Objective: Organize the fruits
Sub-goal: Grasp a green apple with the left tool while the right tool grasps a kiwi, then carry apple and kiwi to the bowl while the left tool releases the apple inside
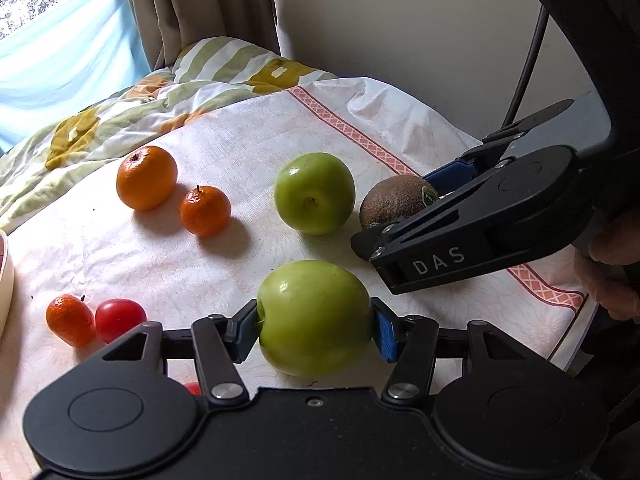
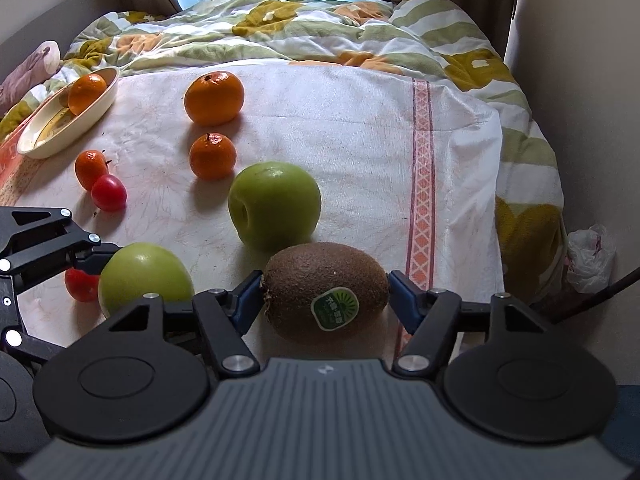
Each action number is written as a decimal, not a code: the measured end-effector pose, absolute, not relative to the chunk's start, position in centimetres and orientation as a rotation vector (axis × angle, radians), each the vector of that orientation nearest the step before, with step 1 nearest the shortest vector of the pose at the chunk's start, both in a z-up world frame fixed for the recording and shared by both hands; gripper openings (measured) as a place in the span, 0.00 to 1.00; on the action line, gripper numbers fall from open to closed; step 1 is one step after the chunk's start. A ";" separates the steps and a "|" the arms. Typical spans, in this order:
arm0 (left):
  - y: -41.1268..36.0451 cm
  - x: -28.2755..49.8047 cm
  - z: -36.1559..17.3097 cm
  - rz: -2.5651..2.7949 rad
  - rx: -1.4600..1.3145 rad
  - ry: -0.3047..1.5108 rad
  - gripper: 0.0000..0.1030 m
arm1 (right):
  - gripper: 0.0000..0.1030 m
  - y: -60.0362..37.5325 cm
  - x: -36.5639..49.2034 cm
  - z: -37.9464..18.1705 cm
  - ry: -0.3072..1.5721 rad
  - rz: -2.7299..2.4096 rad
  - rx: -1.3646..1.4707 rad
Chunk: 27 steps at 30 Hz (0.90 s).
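Left gripper (image 1: 316, 322) clamps apple (image 1: 314, 316), right gripper (image 2: 326, 292) kiwi (image 2: 326, 290)

— Where does my left wrist view sit?

— Low over the near edge of the white cloth (image 1: 256, 148), looking along the left claw (image 1: 316, 322) toward the far left, where the curtain (image 1: 188, 4) hangs. It is close: the claw's body fills the bottom of the picture.

— And my right wrist view?

— Just as low and close, behind the right claw (image 2: 326, 294), facing straight up the bed to the quilt (image 2: 280, 32).

— What do I see in both?

— The cloth, the large orange (image 1: 146, 178) (image 2: 214, 98), the far green apple (image 1: 314, 193) (image 2: 274, 206), and each claw in the other's view.
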<state>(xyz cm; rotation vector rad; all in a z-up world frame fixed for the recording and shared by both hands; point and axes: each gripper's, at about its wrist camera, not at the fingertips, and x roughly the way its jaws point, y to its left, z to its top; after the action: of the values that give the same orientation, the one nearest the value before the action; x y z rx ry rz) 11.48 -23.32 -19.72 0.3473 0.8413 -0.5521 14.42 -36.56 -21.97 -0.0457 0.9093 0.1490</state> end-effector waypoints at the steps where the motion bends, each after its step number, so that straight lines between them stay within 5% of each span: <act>1: -23.3 11.5 -19.6 -0.548 0.348 0.839 0.59 | 0.79 -36.5 14.4 -22.0 0.908 0.153 -0.054; 14: -22.7 10.7 -16.8 -0.523 0.331 0.782 0.59 | 0.77 -36.9 13.5 -19.5 0.876 0.148 0.001; 27: -17.8 9.8 -9.9 -0.391 0.235 0.685 0.59 | 0.77 -32.4 13.0 -10.8 0.772 0.252 -0.042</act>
<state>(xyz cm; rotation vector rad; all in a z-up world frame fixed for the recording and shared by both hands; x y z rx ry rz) 9.83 -17.77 -9.86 0.2348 0.6854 -0.3915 13.00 -32.38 -10.84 -0.0422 0.7723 0.2523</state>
